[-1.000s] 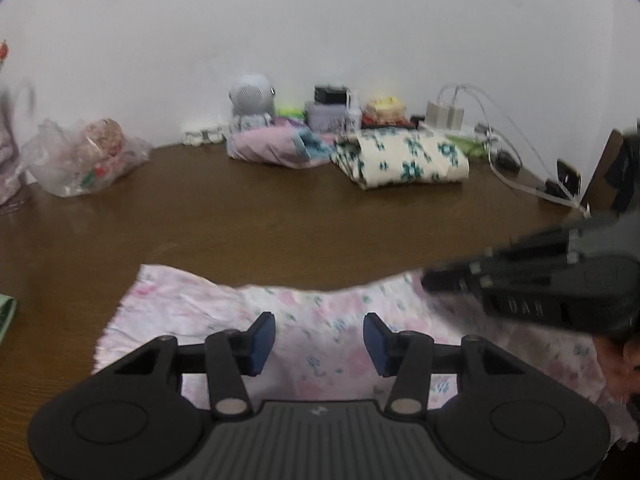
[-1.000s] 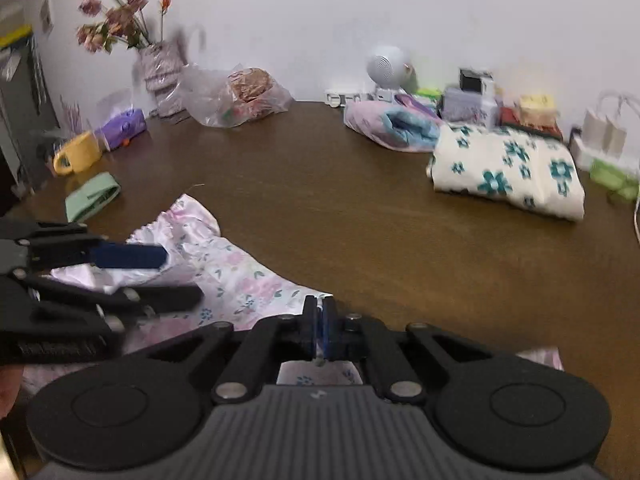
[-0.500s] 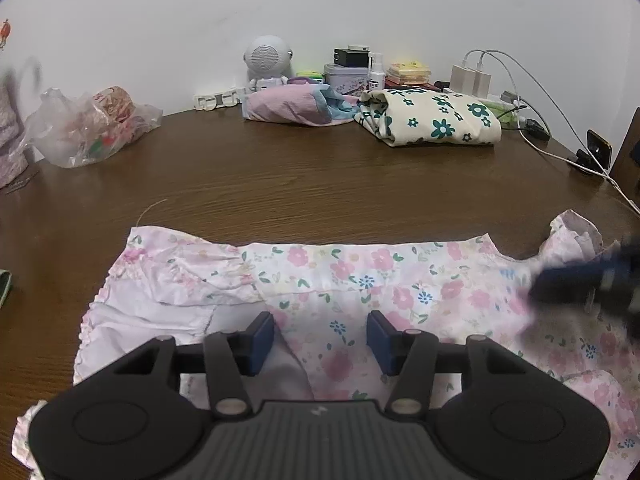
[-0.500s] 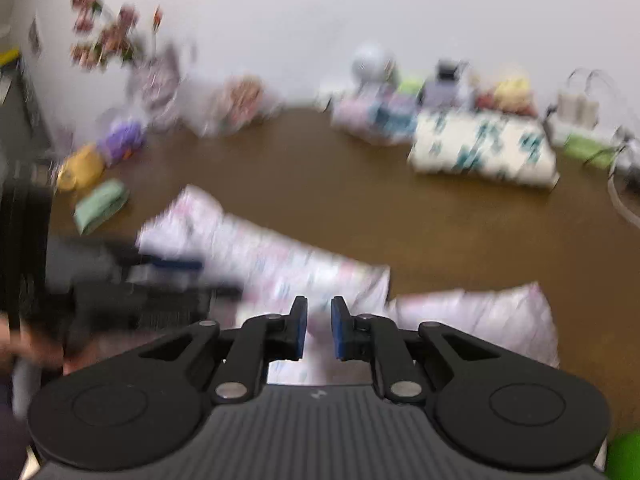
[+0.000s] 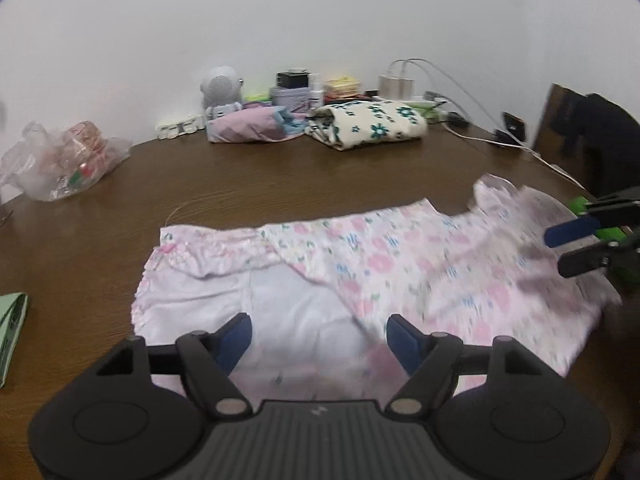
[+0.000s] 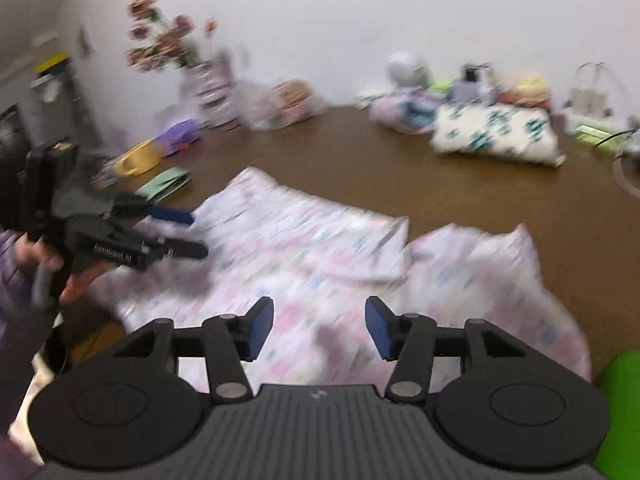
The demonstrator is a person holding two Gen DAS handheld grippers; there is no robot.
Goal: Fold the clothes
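The round brown wood-grain table bears a thin pink floral garment spread flat at its centre, pale lining showing at 8 o'clock. A folded cream cloth with teal flowers sits at 12 o'clock, and a crinkled clear plastic bag at 10. The left gripper and right gripper hover over the garment, both spread wide and holding nothing.

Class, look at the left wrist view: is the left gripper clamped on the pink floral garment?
No, the left gripper stands wide open above the pink floral garment.
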